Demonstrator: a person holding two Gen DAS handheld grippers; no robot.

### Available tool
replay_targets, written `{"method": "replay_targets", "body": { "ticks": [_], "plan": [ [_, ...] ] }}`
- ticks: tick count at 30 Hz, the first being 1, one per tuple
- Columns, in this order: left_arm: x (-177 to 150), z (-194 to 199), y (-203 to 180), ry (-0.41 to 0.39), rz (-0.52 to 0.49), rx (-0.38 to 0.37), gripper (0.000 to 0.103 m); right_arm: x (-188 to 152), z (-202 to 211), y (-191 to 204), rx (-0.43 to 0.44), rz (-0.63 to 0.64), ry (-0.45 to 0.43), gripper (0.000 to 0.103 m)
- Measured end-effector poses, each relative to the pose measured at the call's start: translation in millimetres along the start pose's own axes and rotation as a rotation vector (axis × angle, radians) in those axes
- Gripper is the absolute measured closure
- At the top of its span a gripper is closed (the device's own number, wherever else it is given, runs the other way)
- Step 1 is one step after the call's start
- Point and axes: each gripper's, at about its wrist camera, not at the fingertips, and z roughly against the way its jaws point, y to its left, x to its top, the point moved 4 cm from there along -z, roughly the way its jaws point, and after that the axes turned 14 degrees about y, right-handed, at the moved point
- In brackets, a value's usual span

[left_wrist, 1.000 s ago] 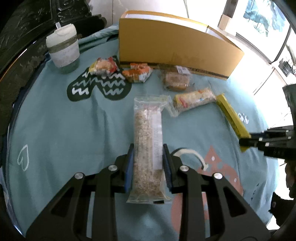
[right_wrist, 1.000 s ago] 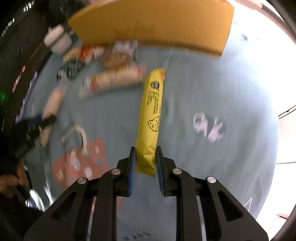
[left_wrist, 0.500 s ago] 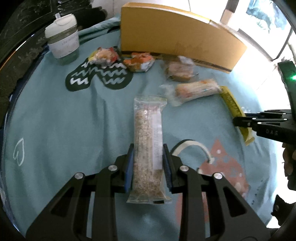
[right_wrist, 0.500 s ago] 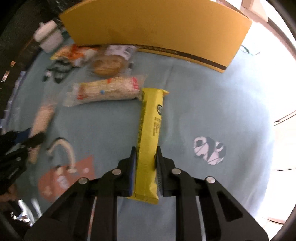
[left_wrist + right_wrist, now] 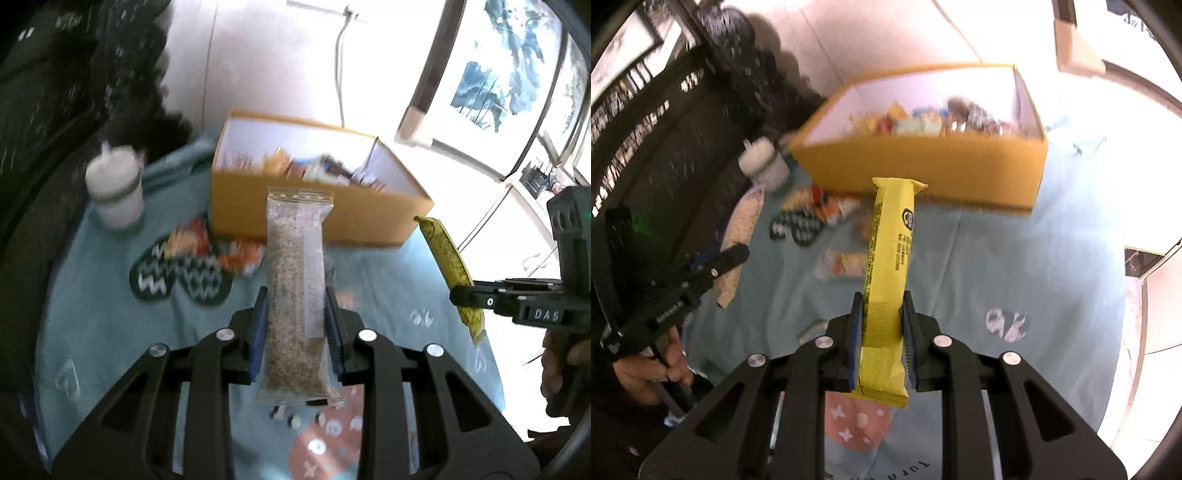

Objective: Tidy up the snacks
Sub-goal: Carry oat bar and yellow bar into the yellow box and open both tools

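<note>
Blur smears snacks inside the cardboard box (image 5: 923,166) beyond naming.

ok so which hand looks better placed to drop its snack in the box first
Probably the right. Its tongs hold the yellow bar with its tip nearly at the cardboard box wall; the left tongs' clear grain bar looks similar, so it's close.

Clear grain bar (image 5: 295,295) held aloft; yellow bar (image 5: 888,266) likewise.

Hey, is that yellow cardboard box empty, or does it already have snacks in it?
Not empty. The cardboard box is open-topped, and a blurred row of colourful wrapped snacks lies inside against its white interior.
</note>
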Motion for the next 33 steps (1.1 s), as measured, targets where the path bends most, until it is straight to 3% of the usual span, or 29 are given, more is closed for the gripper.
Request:
{"method": "replay_targets", "body": {
  "ticks": [5,10,18,21,22,23,24,29,33],
  "plan": [
    [45,6,-8,-0.044,0.016,-0.014,0.075,57,29,4,-0.016,0.006,-0.084,0.083],
    [115,15,-22,-0.114,-0.012,-0.006,0.075,115,70,0,-0.052,0.017,-0.164,0.083],
    [206,6,-24,-0.137,-0.037,0.043,0.075,191,89,-14,-0.106,-0.017,-0.218,0.083],
    [229,-12,-24,-0.086,-0.046,0.045,0.073,217,78,-27,-0.136,-0.044,-0.222,0.081],
    [234,-24,-24,-0.050,-0.047,0.043,0.054,220,74,-35,-0.154,-0.063,-0.206,0.066],
    [235,-30,-21,-0.036,-0.044,0.052,0.015,222,69,-42,-0.186,-0.086,-0.198,0.051],
    [234,-34,-16,-0.044,-0.031,0.092,0.006,222,68,-45,-0.202,-0.095,-0.203,0.048],
    [210,-40,13,-0.046,0.013,0.121,0.005,202,47,-51,-0.194,-0.073,-0.176,0.045],
    [175,-35,46,-0.047,0.098,0.129,0.005,168,25,-44,-0.134,-0.046,-0.138,0.045]
  ]
}}
